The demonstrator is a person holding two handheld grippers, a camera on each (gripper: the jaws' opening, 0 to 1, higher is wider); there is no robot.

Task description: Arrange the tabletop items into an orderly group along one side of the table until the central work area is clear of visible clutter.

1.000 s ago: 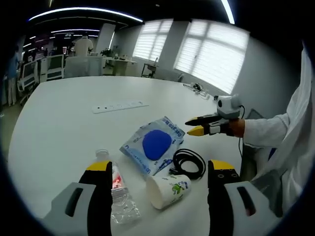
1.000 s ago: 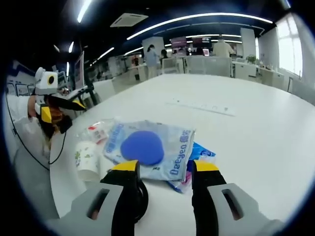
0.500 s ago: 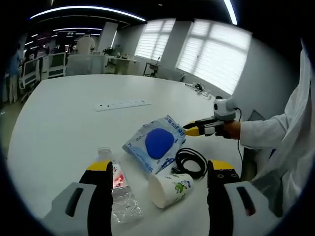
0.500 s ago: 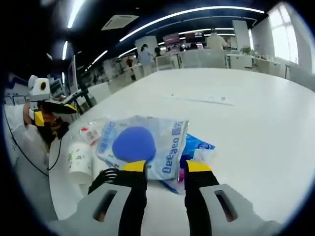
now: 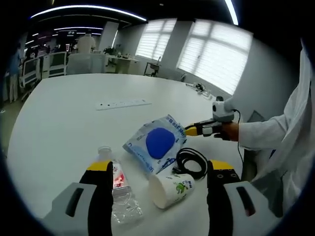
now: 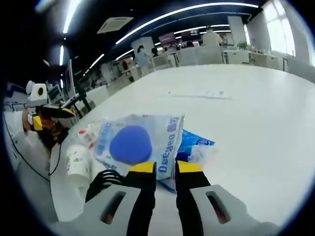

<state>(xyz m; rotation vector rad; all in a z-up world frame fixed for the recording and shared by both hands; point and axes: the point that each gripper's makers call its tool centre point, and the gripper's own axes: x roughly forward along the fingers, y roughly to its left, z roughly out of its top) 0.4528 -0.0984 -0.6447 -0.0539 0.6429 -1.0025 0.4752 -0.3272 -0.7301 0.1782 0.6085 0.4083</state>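
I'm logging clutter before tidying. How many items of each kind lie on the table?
Plastic bottle: 1
Paper cup: 1
Coiled black cable: 1
Packet with blue disc: 1
Blue packet underneath: 1
White power strip: 1
Total: 6

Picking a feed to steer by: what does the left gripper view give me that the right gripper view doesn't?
Left gripper view alone: its own open left gripper, bright blinds-covered windows and a white sleeve. Right gripper view alone: a crumpled blue wrapper under the bag's far edge, by the right gripper. Shared: the white plastic bag with a blue disc, coiled black cable, tipped white paper cup, clear plastic bottle and white power strip.
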